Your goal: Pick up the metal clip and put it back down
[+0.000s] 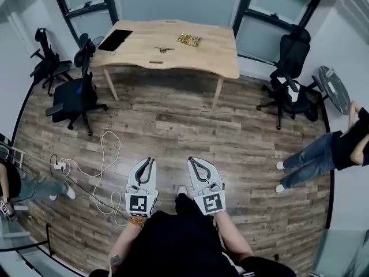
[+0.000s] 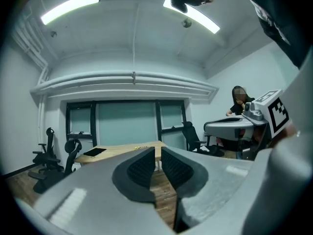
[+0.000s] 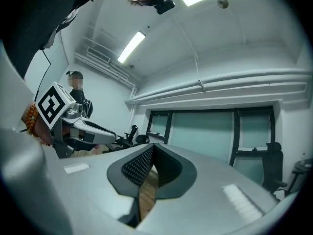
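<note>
Pale wood tabletop [image 1: 213, 53], smooth and matt. Floor [image 1: 173, 126] is grainy, streaked wood planking. Left gripper [image 1: 151, 160] and right gripper [image 1: 191, 160] both wear matt grey plastic shells, with black ribbed pads [image 2: 142, 168] inside, dull, no shine.

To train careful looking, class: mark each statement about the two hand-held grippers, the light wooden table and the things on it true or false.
1. The left gripper and right gripper are both over the wood-plank floor, well short of the light wooden table. True.
2. The right gripper grips a metal clip. False: its jaws meet on nothing.
3. A flat black rectangular device lies on the table. True.
4. The table is otherwise bare. False: a gold-coloured patterned object lies there too.
5. A black office chair stands beside the table. True.
</note>
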Demonstrator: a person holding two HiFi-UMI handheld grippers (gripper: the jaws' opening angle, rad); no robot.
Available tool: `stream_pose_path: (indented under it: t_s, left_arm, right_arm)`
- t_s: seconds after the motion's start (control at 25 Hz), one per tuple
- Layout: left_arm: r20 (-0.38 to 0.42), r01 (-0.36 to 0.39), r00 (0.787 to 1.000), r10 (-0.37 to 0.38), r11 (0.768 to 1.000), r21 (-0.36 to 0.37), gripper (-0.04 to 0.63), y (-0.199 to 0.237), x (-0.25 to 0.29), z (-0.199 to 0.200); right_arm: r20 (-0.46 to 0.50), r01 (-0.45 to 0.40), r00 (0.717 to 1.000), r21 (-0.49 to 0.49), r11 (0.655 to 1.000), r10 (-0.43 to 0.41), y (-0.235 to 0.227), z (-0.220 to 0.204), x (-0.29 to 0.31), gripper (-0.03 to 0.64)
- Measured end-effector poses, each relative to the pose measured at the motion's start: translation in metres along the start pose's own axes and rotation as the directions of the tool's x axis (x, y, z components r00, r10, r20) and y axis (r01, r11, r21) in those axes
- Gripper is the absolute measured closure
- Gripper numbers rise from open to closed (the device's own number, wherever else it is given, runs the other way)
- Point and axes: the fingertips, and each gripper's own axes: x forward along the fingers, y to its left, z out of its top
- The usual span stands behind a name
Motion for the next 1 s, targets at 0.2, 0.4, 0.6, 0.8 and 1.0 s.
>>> stream_pose_path:
  t_s: [0.2, 0.4, 0.6, 0.8, 1.0]
  left_arm:
    - [-0.027, -0.011, 1.0, 0.01, 1.0, -0.028, 0.551, 0.011, 0.058, -0.009]
    - [-0.018, 0.003, 1.0, -0.004, 0.999, -0.053, 0.548, 0.041, 0.121, -0.013]
    - [-0.016, 0.048, 0.999, -0.05, 0.995, -0.083, 0.541, 0.087, 0.198, -0.026]
    - [-0.035, 0.111, 0.993, -0.115, 0.989, -0.094, 0.528, 0.145, 0.289, -0.029]
    - [-0.055, 0.153, 0.986, -0.157, 0.986, -0.065, 0.52, 0.222, 0.369, -0.021]
  right_arm:
    - [-0.022, -0.008, 1.0, 0.024, 1.0, 0.008, -0.048, -0.022, 0.035, 0.595]
    - [-0.024, 0.022, 1.0, 0.039, 0.999, -0.021, -0.084, -0.029, 0.086, 0.595]
    - [-0.061, 0.108, 0.992, 0.022, 0.994, -0.107, -0.125, -0.043, 0.145, 0.595]
    - [-0.149, 0.206, 0.967, -0.024, 0.978, -0.208, -0.179, -0.05, 0.207, 0.595]
    - [-0.201, 0.31, 0.93, -0.024, 0.95, -0.309, -0.222, -0.055, 0.276, 0.595]
